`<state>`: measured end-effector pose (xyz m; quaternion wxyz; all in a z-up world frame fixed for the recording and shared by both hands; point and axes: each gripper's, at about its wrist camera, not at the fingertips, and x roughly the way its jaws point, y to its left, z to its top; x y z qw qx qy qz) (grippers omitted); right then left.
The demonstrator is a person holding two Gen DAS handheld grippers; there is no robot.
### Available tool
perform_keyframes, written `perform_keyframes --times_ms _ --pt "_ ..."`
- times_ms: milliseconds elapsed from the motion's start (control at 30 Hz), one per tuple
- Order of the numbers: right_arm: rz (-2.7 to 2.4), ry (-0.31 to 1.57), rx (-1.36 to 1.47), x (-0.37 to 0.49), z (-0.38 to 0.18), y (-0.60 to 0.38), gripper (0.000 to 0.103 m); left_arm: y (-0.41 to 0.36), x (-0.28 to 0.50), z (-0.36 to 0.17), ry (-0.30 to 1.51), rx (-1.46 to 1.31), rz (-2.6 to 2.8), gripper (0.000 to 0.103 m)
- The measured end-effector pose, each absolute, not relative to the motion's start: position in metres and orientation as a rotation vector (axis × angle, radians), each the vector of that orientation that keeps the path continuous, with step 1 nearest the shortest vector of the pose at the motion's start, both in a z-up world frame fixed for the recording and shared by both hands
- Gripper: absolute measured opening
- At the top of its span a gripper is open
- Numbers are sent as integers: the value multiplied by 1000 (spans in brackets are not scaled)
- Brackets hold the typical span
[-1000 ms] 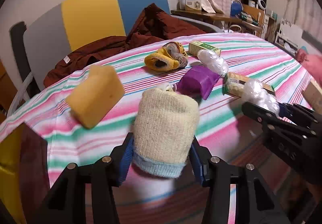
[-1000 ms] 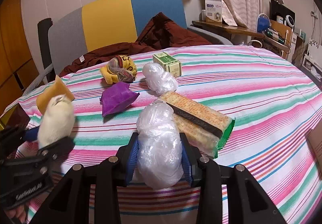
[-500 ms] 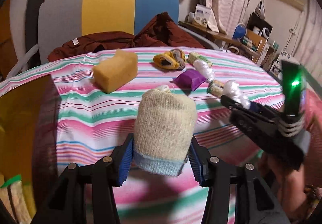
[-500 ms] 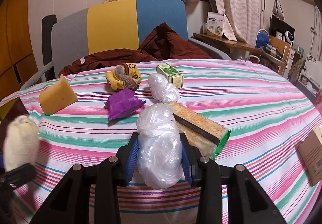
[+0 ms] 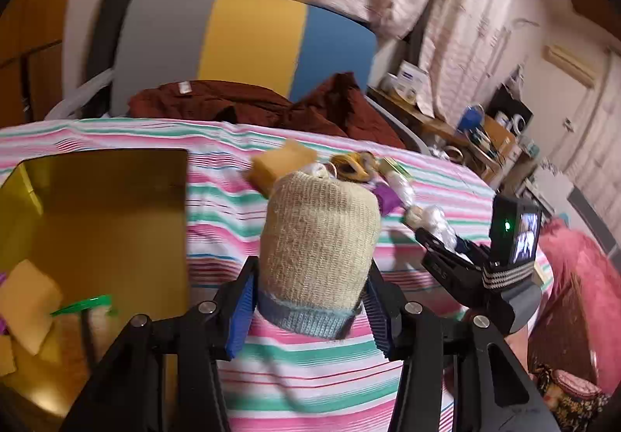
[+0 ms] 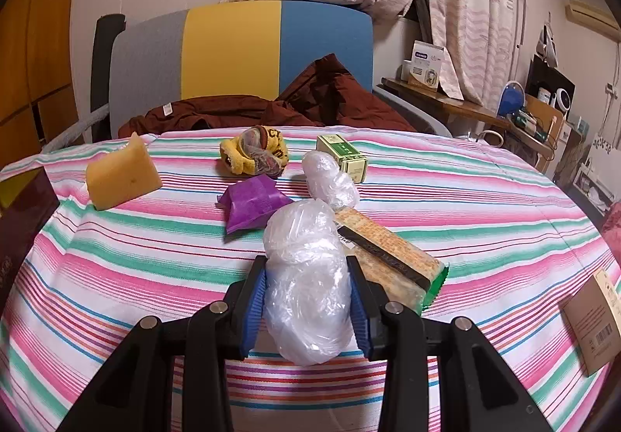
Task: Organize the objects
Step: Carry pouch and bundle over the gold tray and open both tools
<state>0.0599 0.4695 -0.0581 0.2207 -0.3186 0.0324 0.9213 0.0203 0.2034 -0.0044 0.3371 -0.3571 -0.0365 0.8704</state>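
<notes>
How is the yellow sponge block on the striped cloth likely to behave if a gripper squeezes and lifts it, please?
The yellow sponge block looks porous, so it is probably light and compresses under the fingers. Its flat faces suggest it will not roll. It leans tilted on the striped cloth, so a push may tip it.

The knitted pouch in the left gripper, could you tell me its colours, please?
Beige knitted pouch with a light blue band at its base, clearest in the left wrist view.

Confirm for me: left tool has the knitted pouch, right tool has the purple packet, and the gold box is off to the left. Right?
Not quite. The right tool is shut on the clear plastic bundle, not the purple packet, which lies on the striped cloth in the right wrist view. The left tool does hold the knitted pouch, and the gold box is to the left.
</notes>
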Motion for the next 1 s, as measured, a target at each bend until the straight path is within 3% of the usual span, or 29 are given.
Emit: perform_keyframes --times_ms 633,833,1000 --pt "2601 -72 -840 63 -46 439 38 107 -15 -36 -284 -1157 2340 51" --pt "2721 66 -790 79 -23 413 38 112 -17 -46 -241 -1212 2277 52" --pt "2844 150 -754 84 -3 377 38 112 -10 -41 -248 -1176 2272 70"
